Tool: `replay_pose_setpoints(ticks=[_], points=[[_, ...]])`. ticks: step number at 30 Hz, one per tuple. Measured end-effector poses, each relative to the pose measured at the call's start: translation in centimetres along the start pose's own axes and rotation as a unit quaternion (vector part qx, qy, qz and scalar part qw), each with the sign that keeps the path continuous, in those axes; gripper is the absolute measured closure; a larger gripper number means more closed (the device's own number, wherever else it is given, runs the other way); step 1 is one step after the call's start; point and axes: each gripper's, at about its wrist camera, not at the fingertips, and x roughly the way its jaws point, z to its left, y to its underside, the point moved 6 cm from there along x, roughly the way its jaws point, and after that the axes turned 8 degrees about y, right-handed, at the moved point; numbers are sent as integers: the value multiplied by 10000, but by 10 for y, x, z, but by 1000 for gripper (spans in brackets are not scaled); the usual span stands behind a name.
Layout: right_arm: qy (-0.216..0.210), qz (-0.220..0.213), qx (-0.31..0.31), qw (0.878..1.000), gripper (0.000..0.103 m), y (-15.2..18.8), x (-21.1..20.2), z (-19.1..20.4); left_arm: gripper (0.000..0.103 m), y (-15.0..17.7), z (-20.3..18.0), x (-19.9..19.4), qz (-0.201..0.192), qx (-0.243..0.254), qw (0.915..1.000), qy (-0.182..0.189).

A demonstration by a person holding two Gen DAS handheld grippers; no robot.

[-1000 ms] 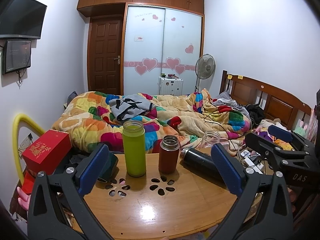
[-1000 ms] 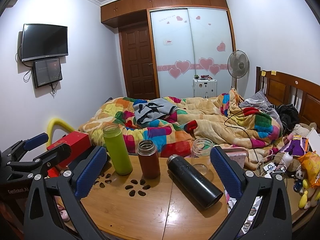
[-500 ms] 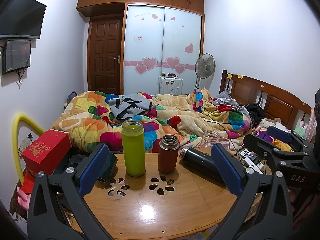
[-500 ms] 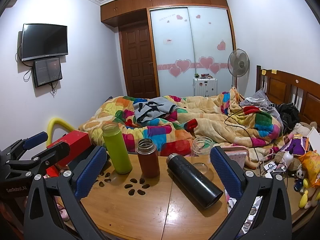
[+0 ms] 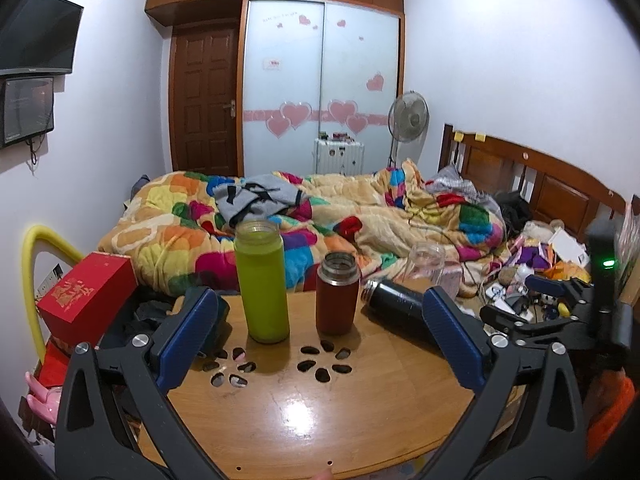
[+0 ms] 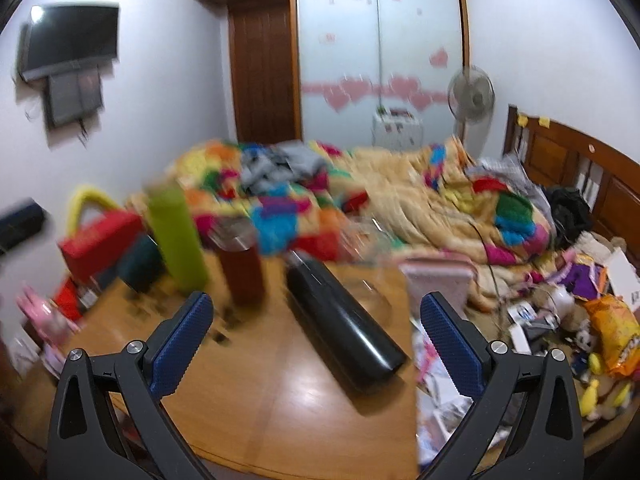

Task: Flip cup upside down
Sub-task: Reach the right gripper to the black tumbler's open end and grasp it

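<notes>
On the round wooden table [image 5: 304, 420] stand a tall green cup [image 5: 262, 282] and a shorter red cup [image 5: 337, 294], both upright and open-topped. A black flask [image 5: 396, 305] lies on its side to their right, with a clear glass jar [image 5: 430, 260] behind it. My left gripper [image 5: 320, 336] is open and empty, short of the cups. My right gripper [image 6: 316, 336] is open and empty, with the black flask [image 6: 342, 320] lying between its fingers' lines. The right wrist view is blurred; the green cup [image 6: 176, 236] and red cup [image 6: 242, 272] show at its left.
A red box [image 5: 86, 294] and a yellow tube [image 5: 30, 272] sit left of the table. A bed with a colourful quilt [image 5: 320, 220] lies behind. Clutter and toys [image 6: 580, 312] crowd the right side. The right gripper [image 5: 560, 312] shows in the left wrist view.
The right gripper has moved forward and down towards the black flask, and its view is now blurred. The left gripper has barely moved.
</notes>
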Motion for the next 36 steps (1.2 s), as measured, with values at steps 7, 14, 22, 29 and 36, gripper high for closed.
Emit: replay_pose_setpoints(ticks=[7, 14, 22, 29, 36], points=[[96, 983, -343, 9945, 0, 46, 76, -40, 0, 29, -3, 34, 338, 235, 9992, -21], [-376, 1680, -571, 9834, 1, 72, 134, -45, 0, 54, -8, 57, 337, 507, 9981, 4], [-808, 1715, -550, 9803, 31, 80, 133, -33, 0, 73, -2, 76, 161, 489, 9986, -79], [-953, 1302, -518, 9855, 41, 79, 98, -14, 0, 93, -6, 87, 6, 878, 9952, -440], [-753, 979, -539, 9909, 42, 71, 57, -2, 0, 113, -11, 87, -1, 1086, 9930, -464]])
